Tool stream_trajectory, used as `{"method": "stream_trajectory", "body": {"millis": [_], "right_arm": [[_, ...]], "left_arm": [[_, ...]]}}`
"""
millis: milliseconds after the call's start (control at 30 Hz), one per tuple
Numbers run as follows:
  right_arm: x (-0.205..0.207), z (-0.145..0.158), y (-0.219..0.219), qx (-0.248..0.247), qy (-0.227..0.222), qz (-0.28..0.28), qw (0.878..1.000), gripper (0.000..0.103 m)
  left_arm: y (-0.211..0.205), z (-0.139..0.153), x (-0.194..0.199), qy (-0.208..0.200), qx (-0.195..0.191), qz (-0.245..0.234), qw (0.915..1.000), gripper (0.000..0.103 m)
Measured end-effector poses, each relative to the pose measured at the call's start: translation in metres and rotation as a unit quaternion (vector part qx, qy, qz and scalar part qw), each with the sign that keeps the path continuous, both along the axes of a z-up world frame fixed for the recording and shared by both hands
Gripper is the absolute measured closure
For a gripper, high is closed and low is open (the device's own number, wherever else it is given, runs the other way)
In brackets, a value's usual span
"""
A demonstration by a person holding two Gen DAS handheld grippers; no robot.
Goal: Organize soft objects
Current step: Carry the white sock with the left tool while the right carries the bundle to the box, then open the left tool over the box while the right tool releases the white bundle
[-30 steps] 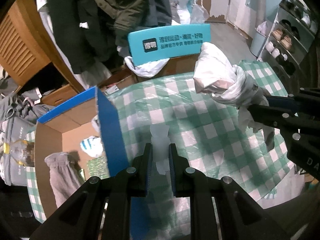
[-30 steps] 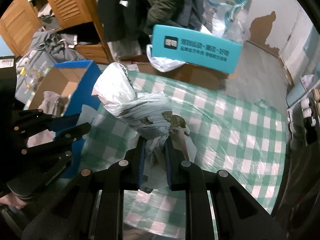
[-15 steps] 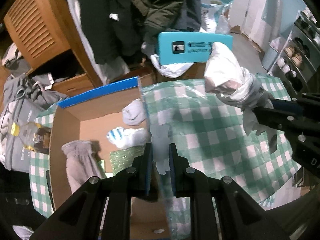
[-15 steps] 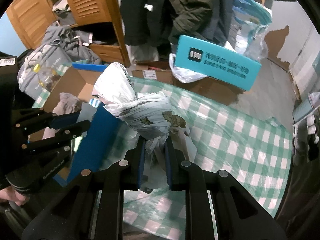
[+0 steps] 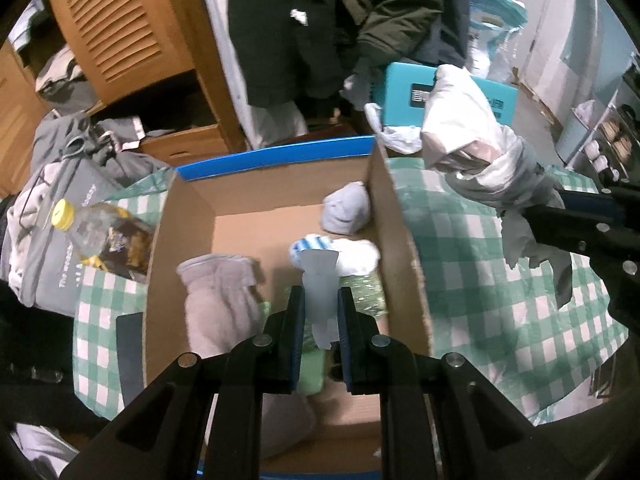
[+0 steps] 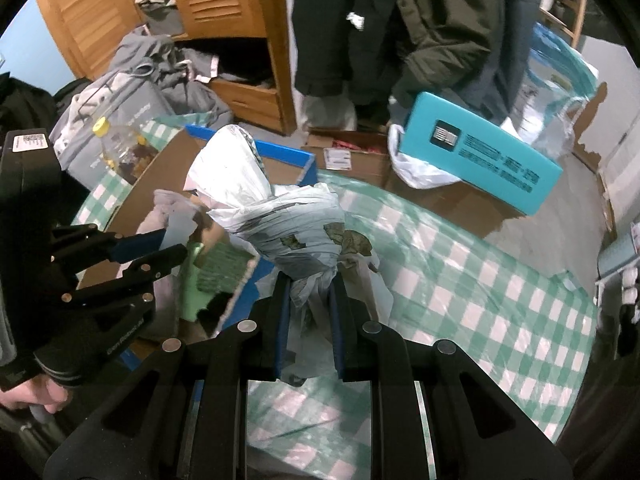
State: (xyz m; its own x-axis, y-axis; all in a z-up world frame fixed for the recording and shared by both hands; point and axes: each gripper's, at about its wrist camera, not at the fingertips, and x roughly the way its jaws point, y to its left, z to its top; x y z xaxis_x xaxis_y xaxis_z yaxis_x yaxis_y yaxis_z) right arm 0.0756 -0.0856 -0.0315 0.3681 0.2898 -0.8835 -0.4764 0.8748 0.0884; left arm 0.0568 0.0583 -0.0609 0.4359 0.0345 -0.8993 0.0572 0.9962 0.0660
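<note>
Socks (image 5: 344,212) and mitten (image 5: 218,300) fill cardboard box (image 5: 394,240); left hand-held gripper (image 5: 320,300) pinches plastic, right hand-held gripper (image 6: 308,296) pinches bag bundle (image 6: 280,220).

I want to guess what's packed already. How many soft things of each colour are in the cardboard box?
Grey: 2, mitten, rolled bundle
White and blue: 1, sock
Green: 1, pack
Total: 4
</note>
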Motion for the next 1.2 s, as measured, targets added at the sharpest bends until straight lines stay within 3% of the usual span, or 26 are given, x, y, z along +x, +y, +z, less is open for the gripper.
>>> {"method": "stream_trajectory", "body": {"millis": [400, 833, 1133, 1200], "right_arm": [[0.008, -0.012, 0.064, -0.008, 0.023, 0.037, 0.999, 0.087], [0.013, -0.031, 0.105, -0.023, 0.043, 0.057, 0.997, 0.087], [0.016, -0.034, 0.104, -0.026, 0.039, 0.049, 0.998, 0.076], [0.016, -0.032, 0.101, -0.024, 0.037, 0.044, 0.998, 0.074]], "left_arm": [[0.054, -0.016, -0.003, 0.015, -0.001, 0.053, 0.9985, 0.087], [0.075, -0.028, -0.004, 0.03, 0.003, 0.077, 0.9966, 0.084], [0.076, -0.019, -0.006, 0.019, 0.009, 0.084, 0.9962, 0.06], [0.075, -0.016, -0.008, 0.016, 0.012, 0.081, 0.9965, 0.05]]}}
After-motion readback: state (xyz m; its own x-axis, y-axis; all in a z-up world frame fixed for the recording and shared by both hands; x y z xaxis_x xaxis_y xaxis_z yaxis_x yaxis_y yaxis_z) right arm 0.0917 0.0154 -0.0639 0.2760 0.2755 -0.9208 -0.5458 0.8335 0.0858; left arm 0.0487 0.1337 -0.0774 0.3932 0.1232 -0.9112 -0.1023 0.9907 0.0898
